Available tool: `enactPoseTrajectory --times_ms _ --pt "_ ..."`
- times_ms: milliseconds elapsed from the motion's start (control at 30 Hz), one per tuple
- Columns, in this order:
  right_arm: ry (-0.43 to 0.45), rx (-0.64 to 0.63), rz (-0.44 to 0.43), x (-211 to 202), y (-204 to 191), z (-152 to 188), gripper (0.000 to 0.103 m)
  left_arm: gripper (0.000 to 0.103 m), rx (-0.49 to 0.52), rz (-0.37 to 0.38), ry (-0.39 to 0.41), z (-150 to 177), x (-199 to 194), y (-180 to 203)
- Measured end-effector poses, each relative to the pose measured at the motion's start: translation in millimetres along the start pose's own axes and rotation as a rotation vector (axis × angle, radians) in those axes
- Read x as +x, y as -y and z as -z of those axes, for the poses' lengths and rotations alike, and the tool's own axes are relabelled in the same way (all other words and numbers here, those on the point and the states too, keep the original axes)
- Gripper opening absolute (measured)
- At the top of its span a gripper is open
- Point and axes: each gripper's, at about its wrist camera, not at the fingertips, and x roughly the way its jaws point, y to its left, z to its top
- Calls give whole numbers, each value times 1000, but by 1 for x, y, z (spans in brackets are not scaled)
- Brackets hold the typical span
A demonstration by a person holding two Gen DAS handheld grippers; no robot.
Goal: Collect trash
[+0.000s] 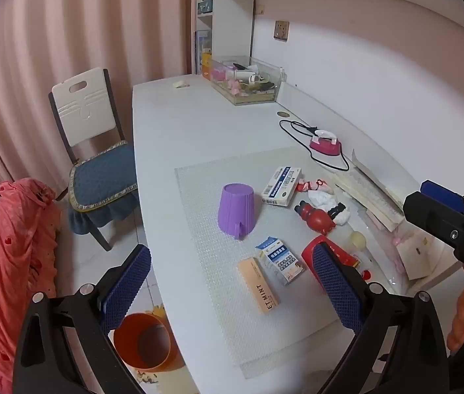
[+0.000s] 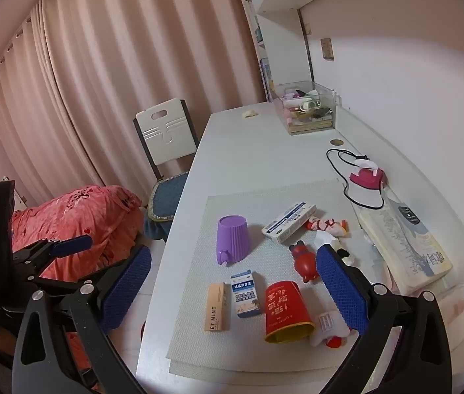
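Observation:
Trash lies on a textured mat [image 1: 218,321] on the white desk [image 1: 172,124]: an upturned purple cup [image 1: 235,210], a long white-and-blue box [image 1: 281,186], a small blue-and-white box [image 1: 279,261], a beige mint box [image 1: 258,285], a tipped red cup [image 2: 286,310], a red toy bottle [image 1: 315,216] and crumpled tissue [image 1: 325,200]. An orange bin [image 1: 143,341] stands on the floor by the desk's near corner. My left gripper [image 1: 232,289] hovers open above the small boxes. My right gripper [image 2: 235,289] is open over the same boxes and the red cup, holding nothing.
A chair [image 1: 90,151] with a blue cushion stands at the desk's left side. A clear storage box [image 1: 248,82], a pink mini iron [image 1: 325,144] with a black cord and stacked books [image 2: 402,246] line the wall side. A red blanket [image 2: 77,216] lies on the left.

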Motion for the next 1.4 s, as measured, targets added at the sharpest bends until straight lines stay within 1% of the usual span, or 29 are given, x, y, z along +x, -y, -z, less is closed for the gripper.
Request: enactPoseTrajectory --times_ms 333,400,667,700,967,1067,1333,1400 --pt "3 0 0 0 0 2 98 97 -4 -8 3 2 -1 5" --pt "3 1 0 0 0 2 98 97 0 1 -8 4 -1 4" --pt "2 3 -2 1 0 1 98 97 2 0 -8 7 -3 6" --pt "2 3 -2 1 0 1 98 97 0 5 -12 4 -1 2" --pt "-1 6 -1 3 1 1 98 97 3 7 -15 10 -4 6" --pt "-2 6 -2 3 1 0 98 97 0 8 -19 8 4 4" --pt "-5 9 -2 8 1 2 98 97 -1 8 -25 18 2 8" --pt "-6 9 -2 8 1 2 98 97 -1 9 -35 9 10 4"
